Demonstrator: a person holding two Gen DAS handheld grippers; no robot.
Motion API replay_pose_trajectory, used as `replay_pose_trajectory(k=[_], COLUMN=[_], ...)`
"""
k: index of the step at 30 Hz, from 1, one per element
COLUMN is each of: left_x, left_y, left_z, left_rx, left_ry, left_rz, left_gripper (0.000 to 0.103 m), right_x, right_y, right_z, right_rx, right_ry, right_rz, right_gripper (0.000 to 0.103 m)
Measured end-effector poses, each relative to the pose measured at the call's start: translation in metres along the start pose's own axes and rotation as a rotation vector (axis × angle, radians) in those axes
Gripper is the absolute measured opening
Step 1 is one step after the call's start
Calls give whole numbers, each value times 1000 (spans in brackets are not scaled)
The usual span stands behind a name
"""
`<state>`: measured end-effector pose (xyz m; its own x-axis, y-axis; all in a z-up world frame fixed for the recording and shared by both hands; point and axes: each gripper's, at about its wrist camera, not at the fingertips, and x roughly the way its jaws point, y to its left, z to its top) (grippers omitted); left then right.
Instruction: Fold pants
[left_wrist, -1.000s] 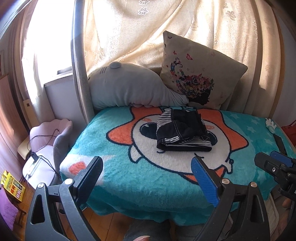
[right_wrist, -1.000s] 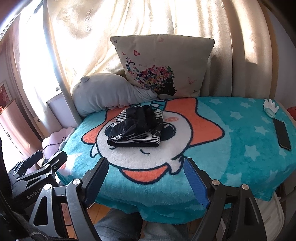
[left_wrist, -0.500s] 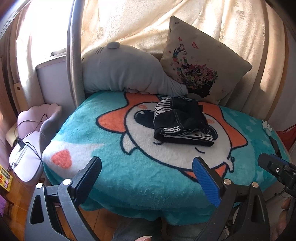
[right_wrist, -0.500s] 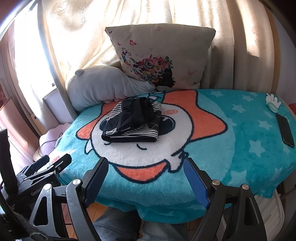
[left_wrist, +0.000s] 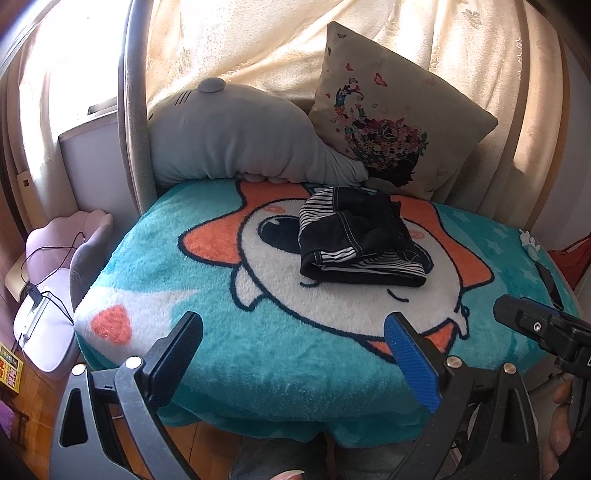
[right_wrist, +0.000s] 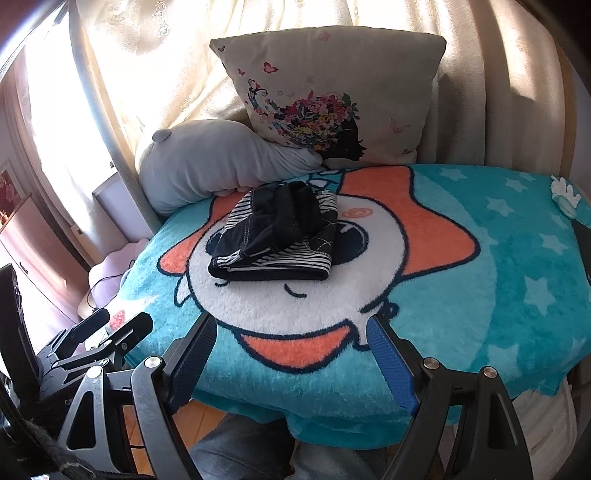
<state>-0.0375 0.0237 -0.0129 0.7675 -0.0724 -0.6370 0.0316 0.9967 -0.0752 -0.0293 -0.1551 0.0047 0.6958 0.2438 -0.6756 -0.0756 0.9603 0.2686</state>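
The black pants with a black-and-white striped lining (left_wrist: 360, 242) lie folded in a compact bundle on the teal cartoon blanket (left_wrist: 258, 354); they also show in the right wrist view (right_wrist: 277, 240). My left gripper (left_wrist: 295, 354) is open and empty, above the blanket's near edge, well short of the pants. My right gripper (right_wrist: 291, 354) is open and empty, also near the front edge. Each gripper's body shows at the side of the other's view.
A grey plush pillow (left_wrist: 240, 140) and a beige floral cushion (left_wrist: 391, 122) lean on the curtain behind the pants. A phone (left_wrist: 546, 280) and a small white toy (right_wrist: 563, 192) lie at the bed's right edge. A pink chair (left_wrist: 55, 280) stands to the left.
Both grippers moved forward and closer to the bed; the pants look larger in both views. The pants have not moved. Both grippers stayed open.
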Motion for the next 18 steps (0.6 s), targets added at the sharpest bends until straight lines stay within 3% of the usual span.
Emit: replay_pose_trajectory(k=[8, 18], left_x=[14, 36], left_y=[-3, -6], left_z=[8, 7], left_rx=[-7, -11], left_ry=[20, 68], left_rz=[-6, -18], left_gripper=[98, 98], right_x=[9, 12], right_y=[-6, -13], right_z=[5, 9], right_rx=[-4, -2], right_ry=[13, 14], right_rz=[15, -44], right_gripper=[86, 86])
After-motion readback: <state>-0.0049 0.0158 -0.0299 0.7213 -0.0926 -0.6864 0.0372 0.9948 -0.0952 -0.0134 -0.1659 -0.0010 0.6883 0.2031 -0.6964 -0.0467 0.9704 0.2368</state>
